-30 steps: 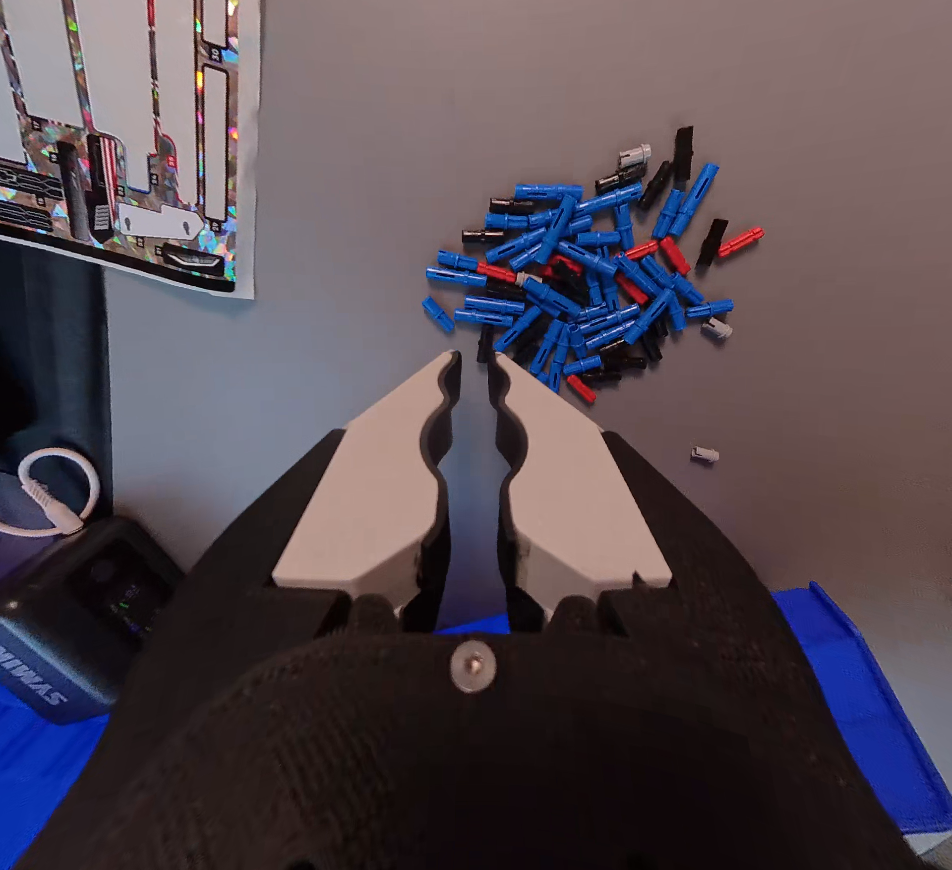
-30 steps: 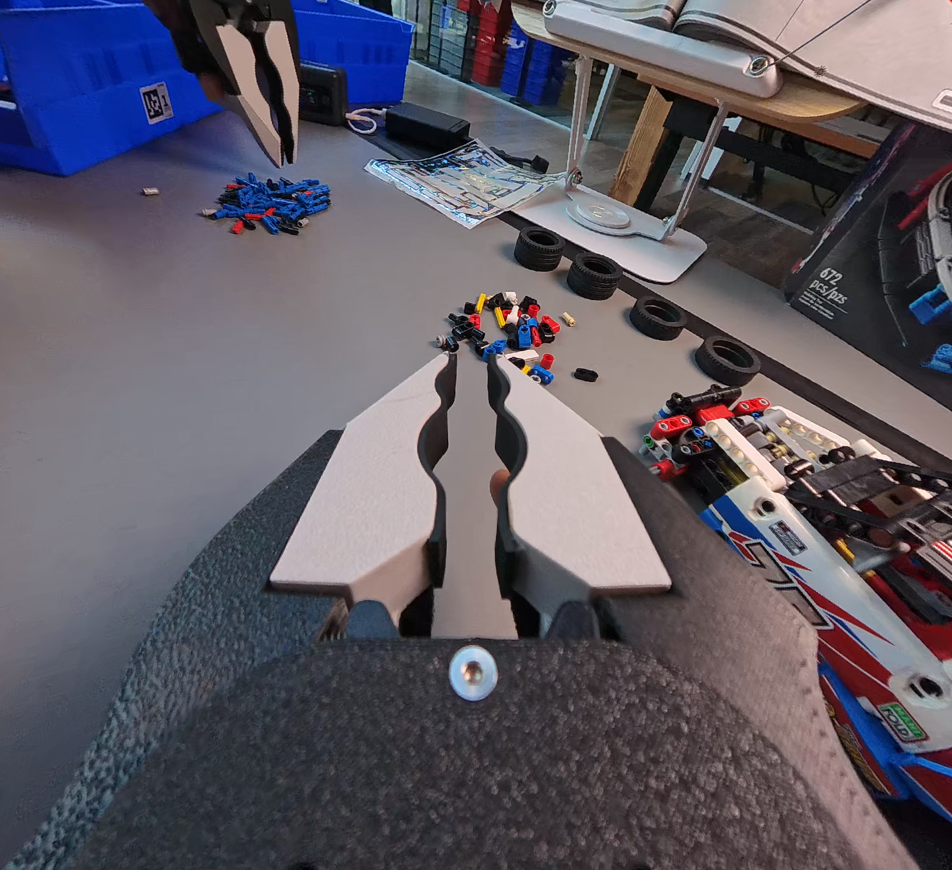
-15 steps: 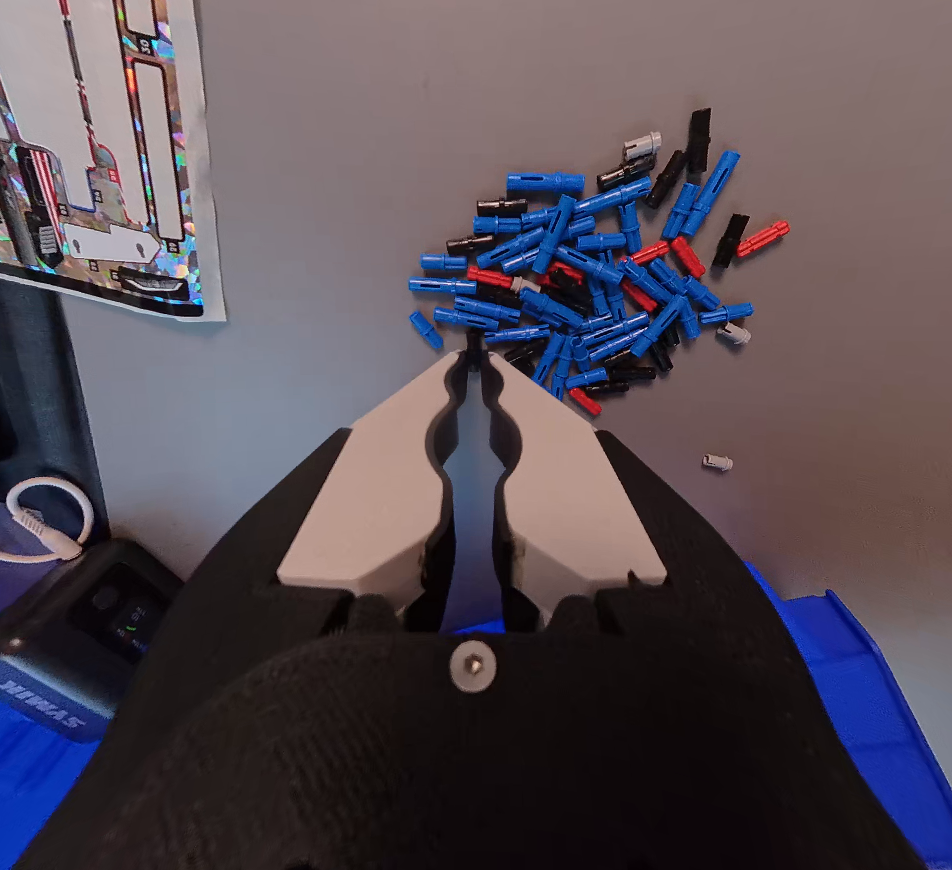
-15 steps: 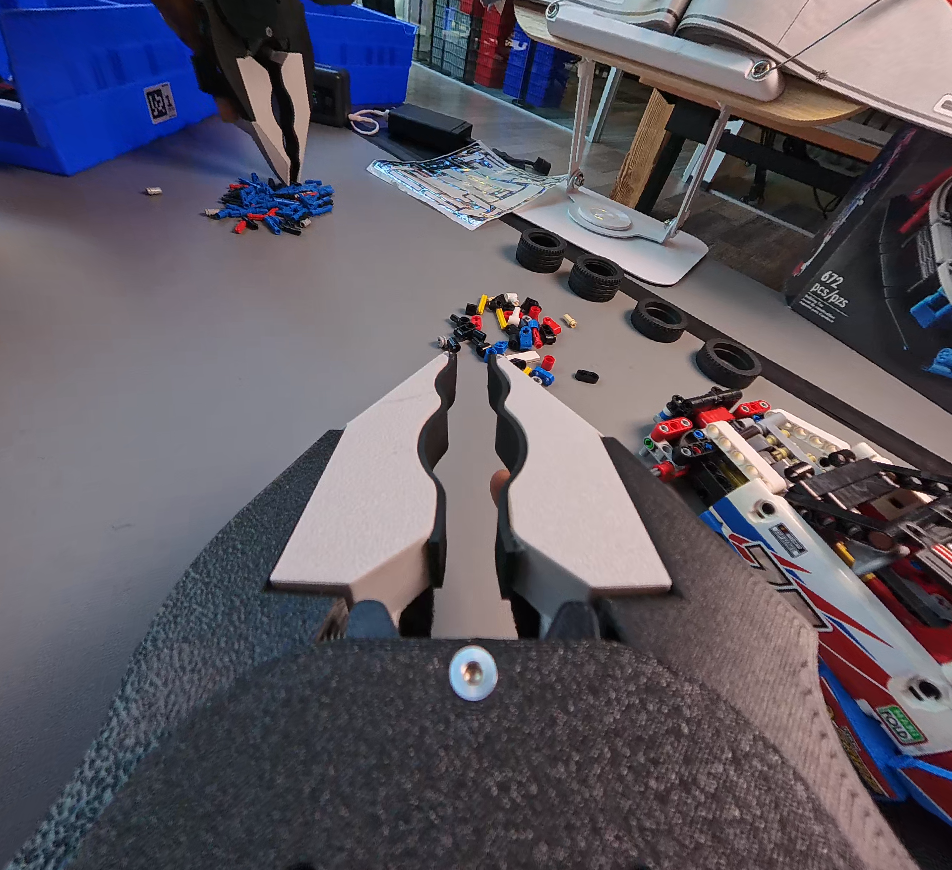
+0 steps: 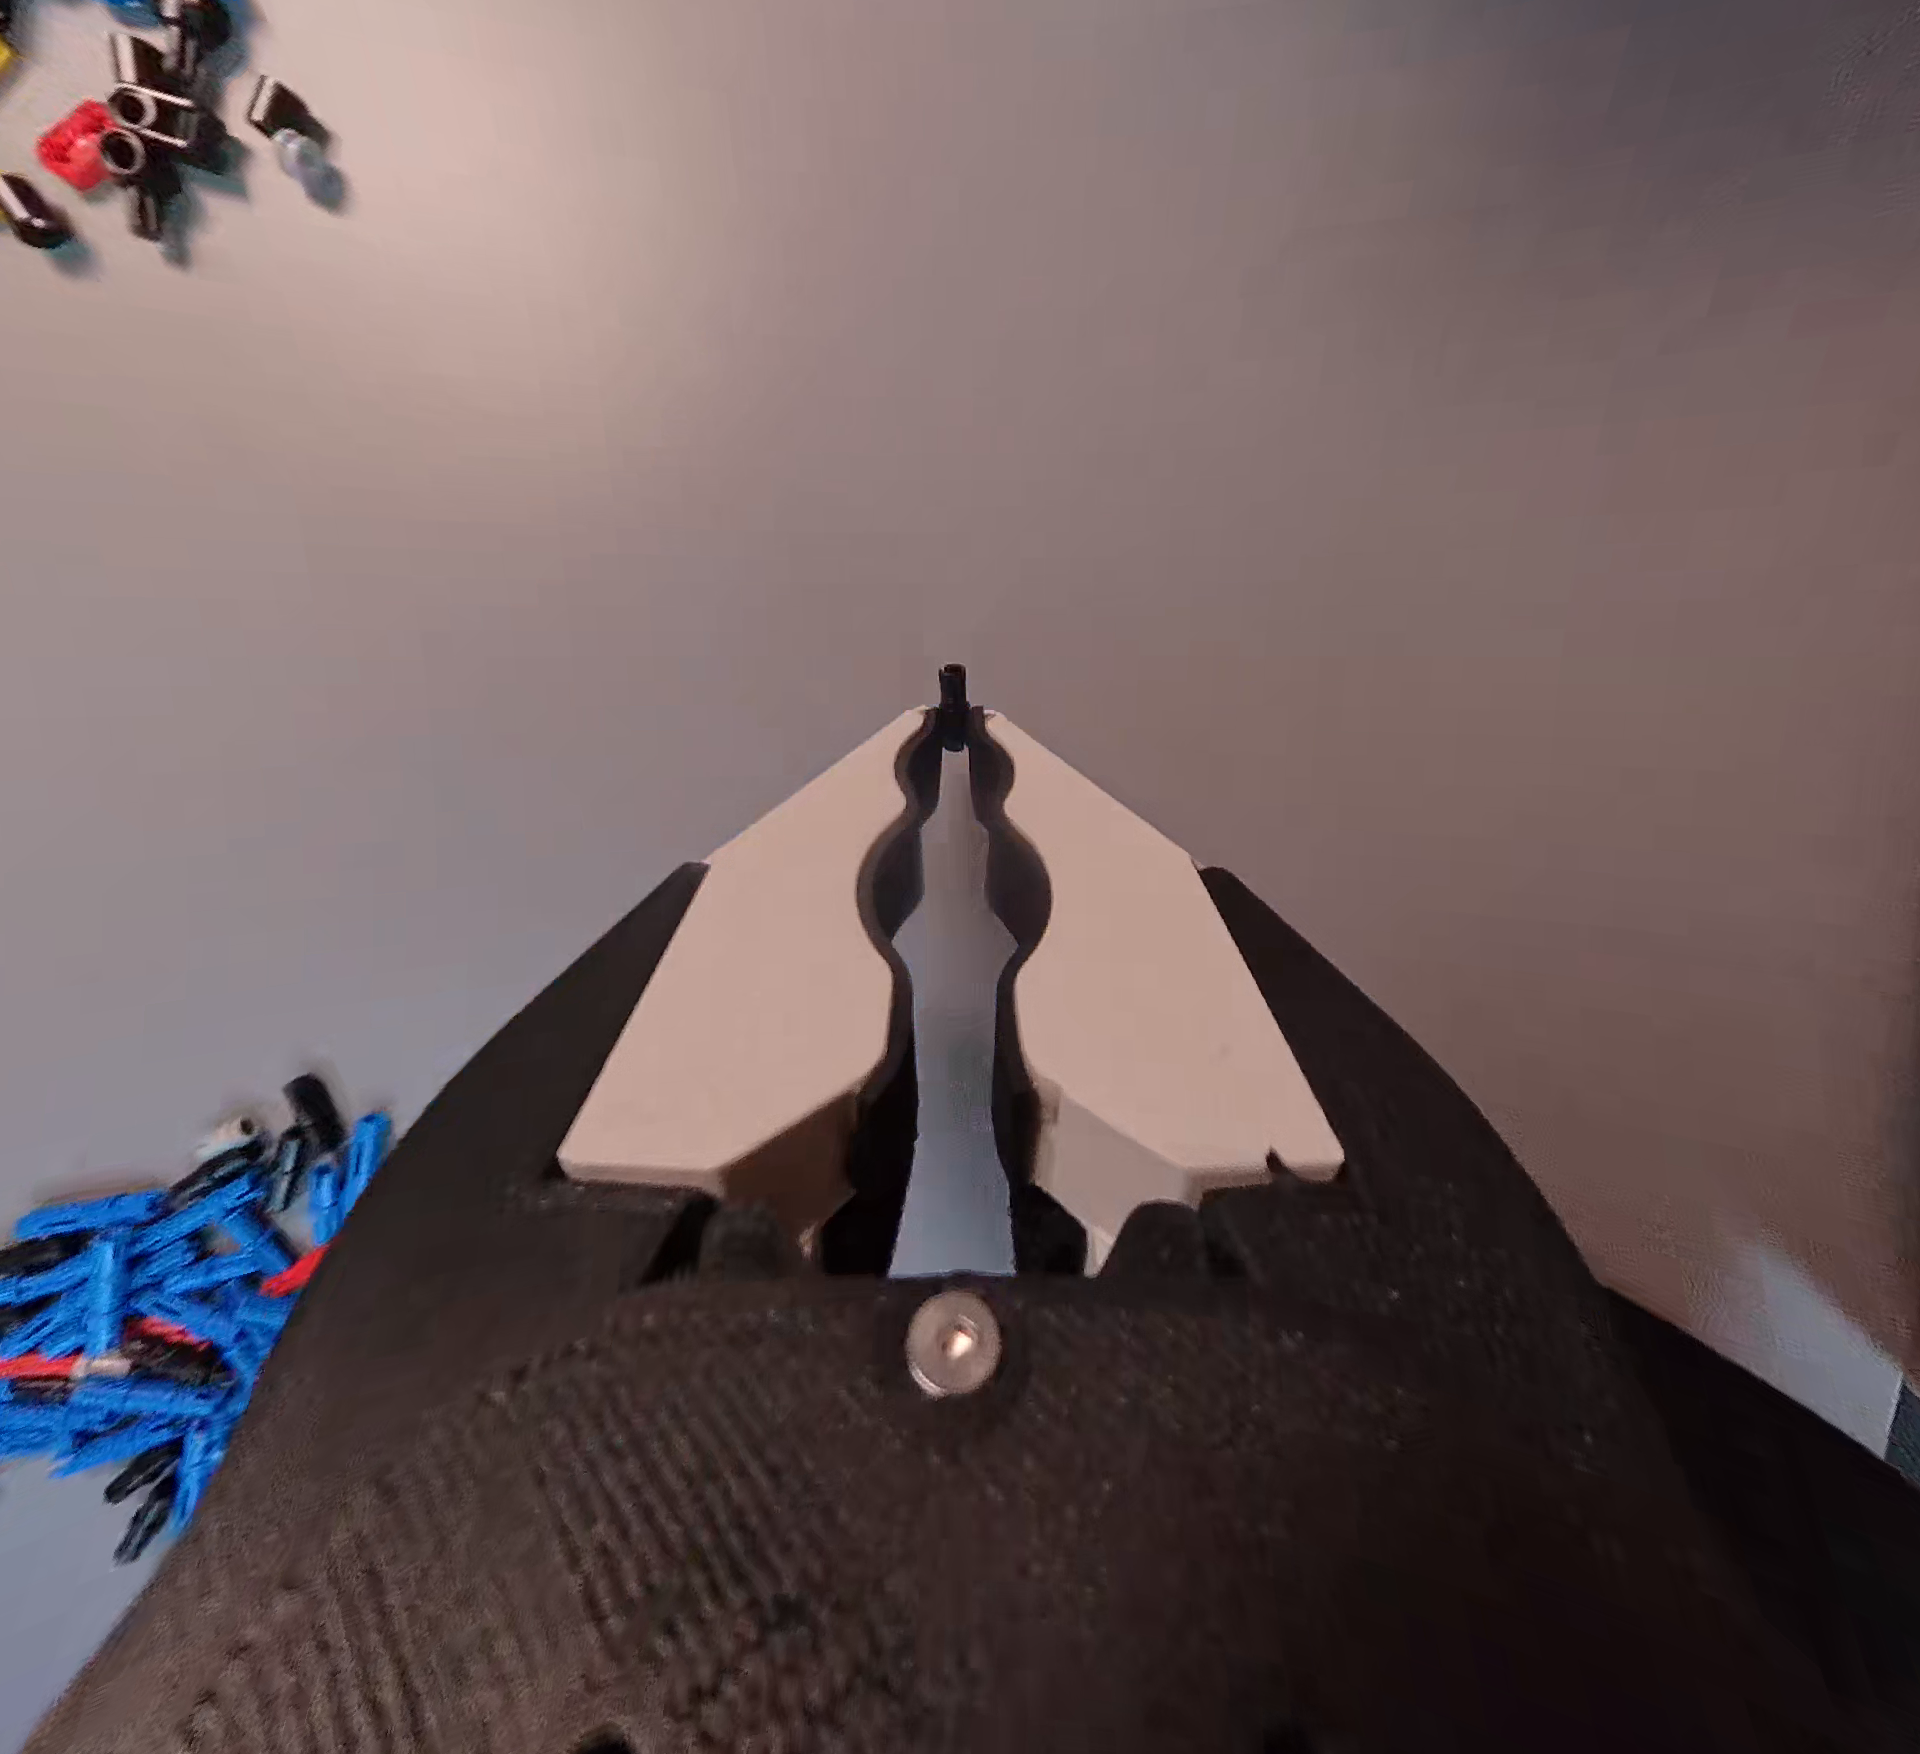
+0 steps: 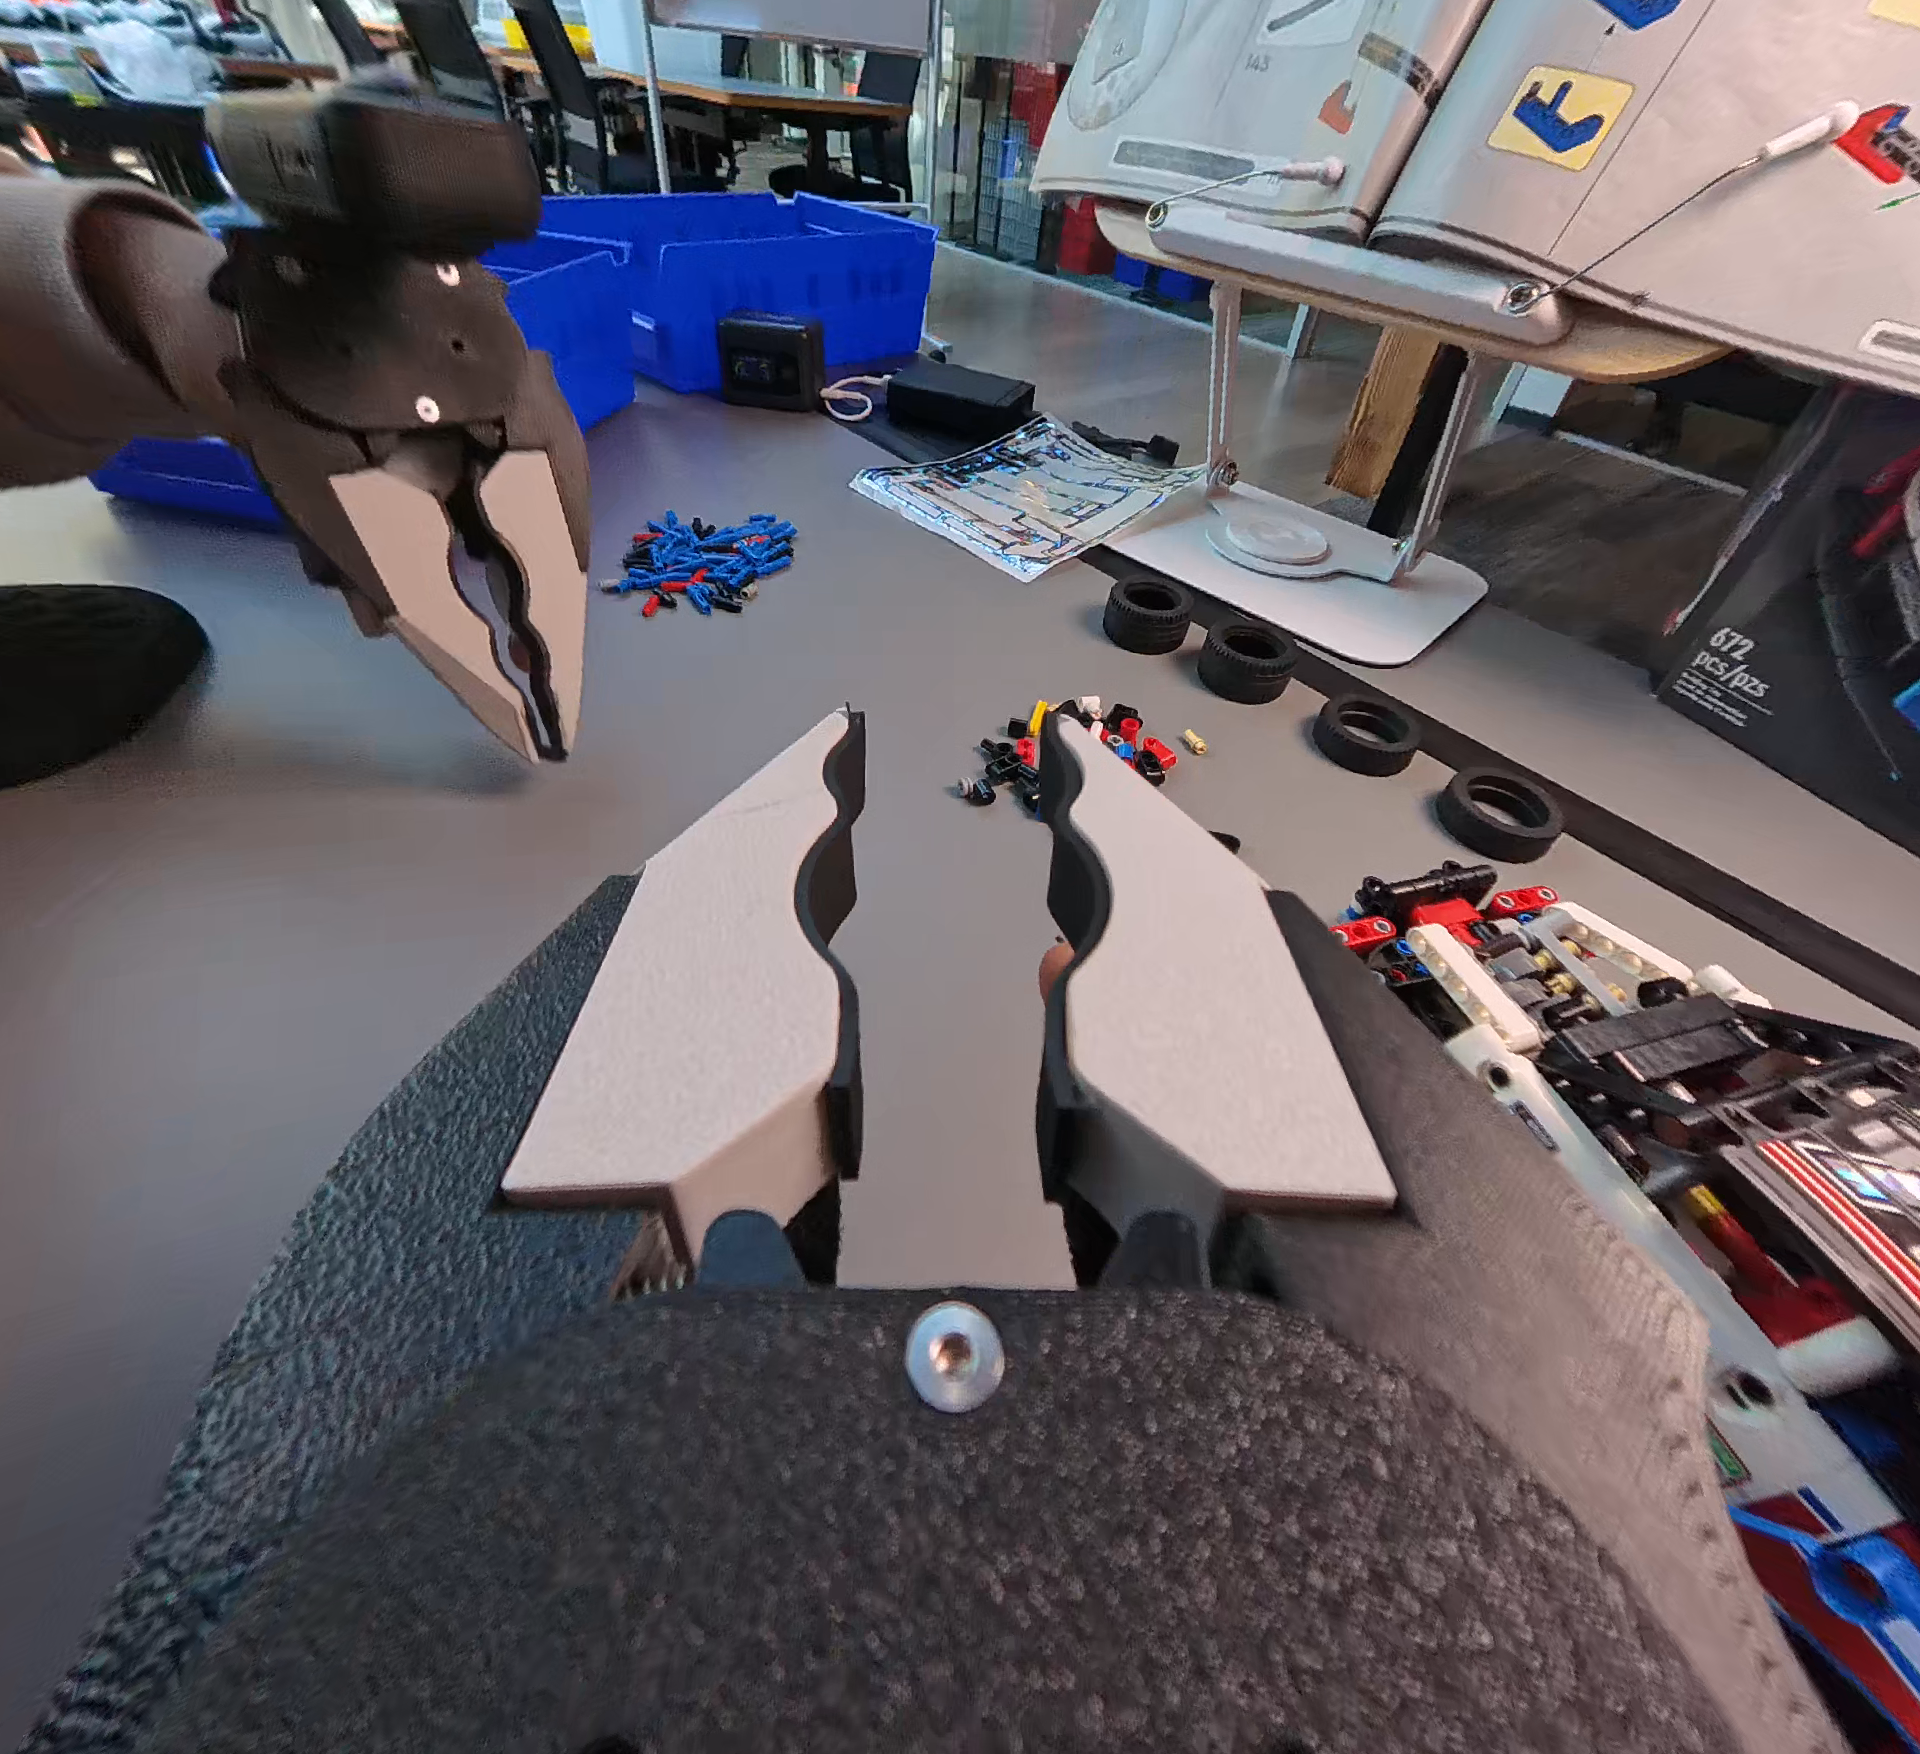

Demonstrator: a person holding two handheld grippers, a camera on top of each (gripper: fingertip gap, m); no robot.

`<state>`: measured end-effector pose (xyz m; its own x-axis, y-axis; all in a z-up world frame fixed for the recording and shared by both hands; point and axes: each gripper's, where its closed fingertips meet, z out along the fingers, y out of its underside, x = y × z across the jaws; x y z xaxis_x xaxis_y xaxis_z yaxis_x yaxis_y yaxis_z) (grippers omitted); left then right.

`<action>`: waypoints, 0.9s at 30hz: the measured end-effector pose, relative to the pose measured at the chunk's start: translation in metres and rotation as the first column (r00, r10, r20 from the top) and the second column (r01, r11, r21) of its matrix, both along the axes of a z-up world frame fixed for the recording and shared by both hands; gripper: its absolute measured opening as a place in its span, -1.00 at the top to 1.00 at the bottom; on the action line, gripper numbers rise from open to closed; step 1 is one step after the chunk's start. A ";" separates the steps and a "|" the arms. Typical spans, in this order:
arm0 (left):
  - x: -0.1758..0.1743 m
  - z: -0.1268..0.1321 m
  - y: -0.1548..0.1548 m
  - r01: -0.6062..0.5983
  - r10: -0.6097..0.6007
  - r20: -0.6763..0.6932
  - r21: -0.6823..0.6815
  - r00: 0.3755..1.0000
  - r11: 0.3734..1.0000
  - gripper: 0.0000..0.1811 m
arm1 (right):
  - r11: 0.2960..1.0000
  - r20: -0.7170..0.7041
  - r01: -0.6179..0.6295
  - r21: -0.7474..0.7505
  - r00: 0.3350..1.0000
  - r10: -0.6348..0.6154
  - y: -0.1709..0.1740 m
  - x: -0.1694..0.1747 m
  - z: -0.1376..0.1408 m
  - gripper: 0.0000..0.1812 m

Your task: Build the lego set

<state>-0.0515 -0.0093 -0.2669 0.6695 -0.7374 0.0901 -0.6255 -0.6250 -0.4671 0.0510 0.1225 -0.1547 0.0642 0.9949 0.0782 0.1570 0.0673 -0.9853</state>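
My left gripper [image 5: 952,717] is shut on a small black pin [image 5: 951,688] that sticks out past its tips, held above the bare grey table [image 5: 1143,354]. The same gripper shows in the right wrist view [image 6: 545,748], at the left and above the table. The pile of blue, black and red pins [image 5: 145,1309] lies behind it at lower left, and also shows in the right wrist view [image 6: 707,556]. My right gripper [image 6: 951,738] is open and empty, low over the table. The partly built red, white and blue car [image 6: 1662,1081] lies to its right.
A small pile of mixed parts [image 6: 1081,748] lies just past my right gripper, also in the left wrist view [image 5: 135,94]. Several black tyres [image 6: 1247,660], a sticker sheet [image 6: 1023,494], an instruction book on a stand [image 6: 1455,73], blue bins [image 6: 748,281] and the set's box [image 6: 1808,603] ring the table. About 20 cm separates my left fingertips from my right.
My left gripper has shut on a black pin from the pile, lifted it and carried it away toward my right gripper. My right gripper has opened wider.
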 end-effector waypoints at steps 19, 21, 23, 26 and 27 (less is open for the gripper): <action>-0.247 0.013 0.030 -0.530 0.509 -0.178 -0.097 0.842 0.843 0.90 | 0.996 0.026 0.090 0.017 0.996 -0.090 -0.006 0.031 -0.018 0.63; -0.243 0.002 0.023 -0.507 0.477 -0.184 -0.178 0.859 0.843 0.93 | 0.995 0.033 0.097 0.022 0.995 -0.098 -0.005 0.032 -0.020 0.64; -0.241 -0.004 0.020 -0.478 0.440 -0.206 -0.199 0.874 0.856 0.95 | 0.994 0.036 0.102 0.023 0.994 -0.103 -0.004 0.032 -0.022 0.65; -0.230 -0.005 0.023 -0.450 0.423 -0.162 -0.215 0.892 0.867 0.92 | 0.994 0.038 0.104 0.016 0.994 -0.104 -0.003 0.031 -0.024 0.66; -0.226 -0.005 0.024 -0.439 0.415 -0.148 -0.216 0.898 0.872 0.89 | 0.995 0.041 0.103 0.014 0.994 -0.104 -0.002 0.031 -0.025 0.66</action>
